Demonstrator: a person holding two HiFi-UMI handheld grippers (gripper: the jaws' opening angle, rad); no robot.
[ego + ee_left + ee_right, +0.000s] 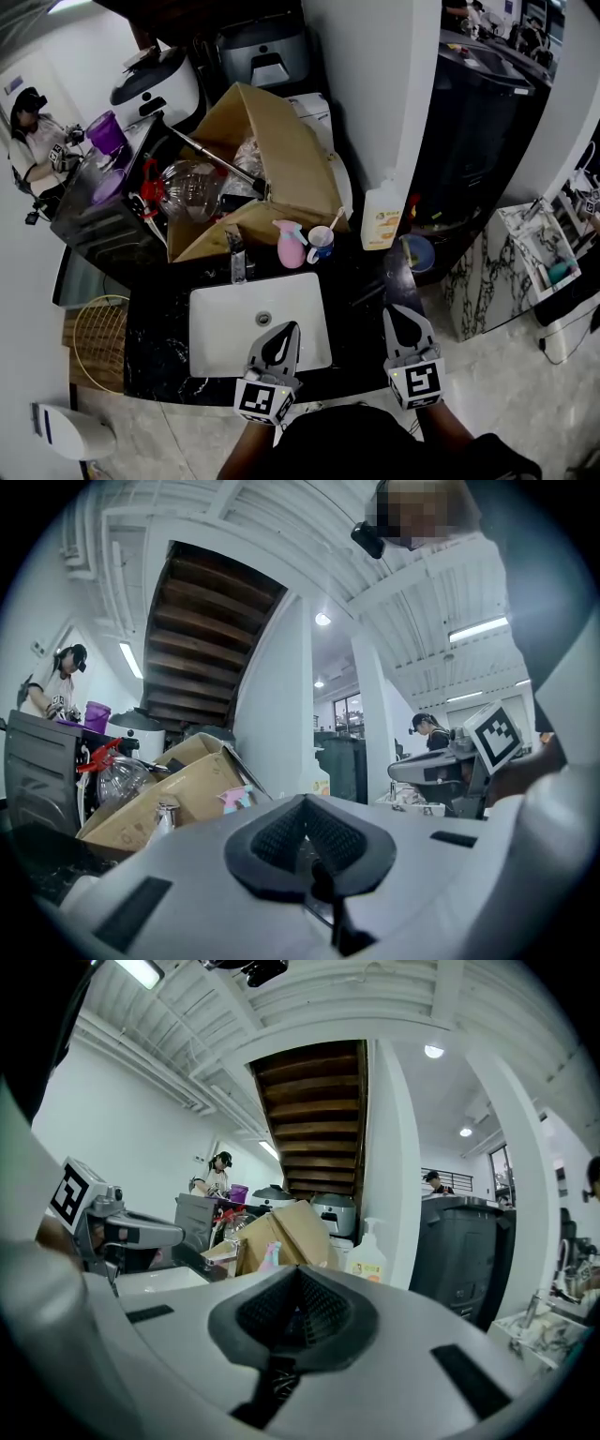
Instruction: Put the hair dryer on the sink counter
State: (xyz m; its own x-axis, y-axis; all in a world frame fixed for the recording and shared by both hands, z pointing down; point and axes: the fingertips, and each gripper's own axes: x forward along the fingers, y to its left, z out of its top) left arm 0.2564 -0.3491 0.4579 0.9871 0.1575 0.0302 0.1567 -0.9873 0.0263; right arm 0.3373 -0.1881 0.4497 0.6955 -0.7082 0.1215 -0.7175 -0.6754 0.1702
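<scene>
I cannot make out a hair dryer in any view. The black sink counter (361, 305) holds a white basin (225, 328). My left gripper (281, 332) hovers over the basin's near right corner, jaws shut with nothing between them; in the left gripper view (309, 841) its pads meet. My right gripper (399, 313) hangs over the counter's near right end, also shut and empty, and its pads (295, 1312) are closed together. Both point away from me towards the back wall.
Behind the basin stand a faucet (236, 258), a pink spray bottle (290, 244), a mug (321, 244) and a soap bottle (382, 216). An open cardboard box (281, 159) with a clear jug (190, 187) fills the back. A blue bowl (419, 251) sits right; a person (36, 136) stands far left.
</scene>
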